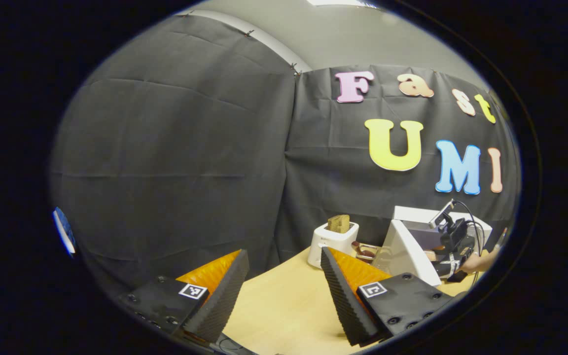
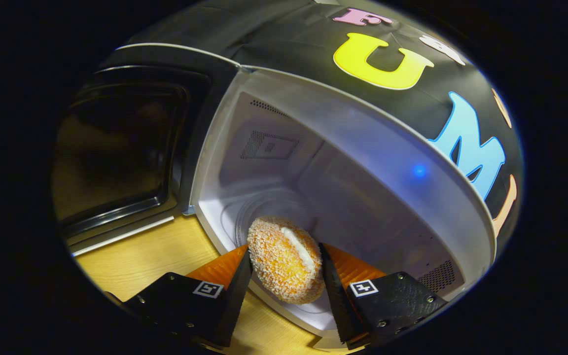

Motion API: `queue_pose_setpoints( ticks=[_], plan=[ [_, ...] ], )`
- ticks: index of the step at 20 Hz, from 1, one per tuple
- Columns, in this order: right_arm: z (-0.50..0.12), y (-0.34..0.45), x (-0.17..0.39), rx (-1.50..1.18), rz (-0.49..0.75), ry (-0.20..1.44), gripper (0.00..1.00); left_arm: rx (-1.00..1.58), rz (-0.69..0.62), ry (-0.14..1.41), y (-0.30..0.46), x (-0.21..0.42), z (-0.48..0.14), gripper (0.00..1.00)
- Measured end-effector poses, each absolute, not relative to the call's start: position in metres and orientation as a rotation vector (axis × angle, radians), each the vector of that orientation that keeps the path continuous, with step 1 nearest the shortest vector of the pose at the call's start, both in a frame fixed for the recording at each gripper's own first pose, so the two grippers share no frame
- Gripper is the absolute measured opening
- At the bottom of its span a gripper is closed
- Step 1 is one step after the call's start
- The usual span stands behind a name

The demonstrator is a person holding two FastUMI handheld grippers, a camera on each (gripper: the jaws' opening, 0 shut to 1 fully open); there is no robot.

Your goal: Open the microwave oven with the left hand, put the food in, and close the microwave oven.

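My right gripper (image 2: 285, 251) is shut on the food (image 2: 284, 268), a round crumb-coated bun with a pale cream seam. It holds the bun at the mouth of the white microwave (image 2: 372, 148), just above the front sill and in front of the round turntable (image 2: 264, 204). The dark-windowed door (image 2: 121, 148) is swung wide open to the left. In the left gripper view, my left gripper (image 1: 283, 253) is open with nothing between its fingers, hovering over the wooden table (image 1: 284, 301). Far to its right stand the microwave (image 1: 412, 214), its open door (image 1: 405, 251), the right gripper (image 1: 454, 241) and a hand (image 1: 479, 261).
A white toaster (image 1: 332, 241) with a slice of bread (image 1: 338, 223) in it stands at the back of the table, left of the microwave. A small plate (image 1: 365, 250) with something brown lies between them. The booth's black cloth wall closes off the back and left.
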State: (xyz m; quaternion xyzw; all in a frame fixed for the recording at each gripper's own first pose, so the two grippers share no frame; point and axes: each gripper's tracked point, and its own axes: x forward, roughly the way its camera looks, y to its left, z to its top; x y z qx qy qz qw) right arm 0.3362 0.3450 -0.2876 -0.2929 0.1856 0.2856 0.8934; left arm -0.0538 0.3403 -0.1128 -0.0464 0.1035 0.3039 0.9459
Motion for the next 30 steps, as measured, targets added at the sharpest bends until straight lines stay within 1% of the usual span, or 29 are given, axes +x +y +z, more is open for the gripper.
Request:
queue_pose_setpoints(
  ticks=[1,3,5,6,7,8,10,11,12,13,15,17,19,21,22,23,28,29,30],
  plan=[
    [-0.290,0.344,0.338,-0.614,0.583,0.384,0.78,-0.099,0.617,0.217,0.340,-0.054,-0.115,0.94],
    [-0.292,0.344,0.341,-0.612,0.579,0.378,0.78,-0.100,0.609,0.225,0.338,-0.053,-0.118,0.98],
    [-0.292,0.345,0.343,-0.606,0.582,0.374,0.83,-0.099,0.596,0.231,0.336,-0.052,-0.121,0.96],
    [-0.293,0.346,0.343,-0.608,0.582,0.372,0.88,-0.104,0.588,0.234,0.335,-0.050,-0.126,0.94],
    [-0.289,0.347,0.342,-0.615,0.584,0.364,0.90,-0.112,0.584,0.240,0.333,-0.048,-0.132,0.94],
    [-0.282,0.347,0.339,-0.620,0.586,0.350,0.98,-0.121,0.580,0.249,0.331,-0.047,-0.138,0.94],
    [-0.269,0.347,0.332,-0.606,0.591,0.331,0.98,-0.135,0.563,0.261,0.326,-0.044,-0.149,0.94],
    [-0.261,0.347,0.327,-0.586,0.594,0.326,0.98,-0.136,0.554,0.263,0.323,-0.043,-0.152,0.96],
    [-0.252,0.346,0.321,-0.566,0.595,0.318,0.98,-0.136,0.543,0.269,0.320,-0.041,-0.159,0.94],
    [-0.243,0.345,0.314,-0.544,0.595,0.311,0.98,-0.135,0.532,0.275,0.316,-0.039,-0.164,0.96],
    [-0.222,0.341,0.298,-0.487,0.599,0.294,0.98,-0.139,0.501,0.296,0.307,-0.034,-0.175,0.94],
    [-0.199,0.331,0.281,-0.429,0.595,0.277,0.98,-0.143,0.471,0.318,0.299,-0.029,-0.189,0.98],
    [-0.174,0.319,0.265,-0.371,0.589,0.248,0.98,-0.150,0.445,0.336,0.290,-0.024,-0.198,0.98],
    [-0.151,0.306,0.253,-0.345,0.579,0.208,0.98,-0.157,0.424,0.339,0.282,-0.021,-0.203,0.95],
    [-0.142,0.298,0.247,-0.335,0.576,0.194,0.97,-0.158,0.415,0.341,0.280,-0.020,-0.207,0.89],
    [-0.133,0.293,0.240,-0.310,0.580,0.189,0.97,-0.161,0.405,0.345,0.276,-0.018,-0.211,0.87],
    [-0.098,0.252,0.213,-0.187,0.549,0.158,0.97,-0.143,0.384,0.395,0.259,-0.011,-0.230,0.10],
    [-0.094,0.244,0.208,-0.168,0.547,0.159,0.97,-0.160,0.350,0.403,0.249,-0.006,-0.229,0.15],
    [-0.092,0.235,0.204,-0.151,0.543,0.161,0.97,-0.174,0.318,0.405,0.236,-0.003,-0.230,0.01]
  ],
)
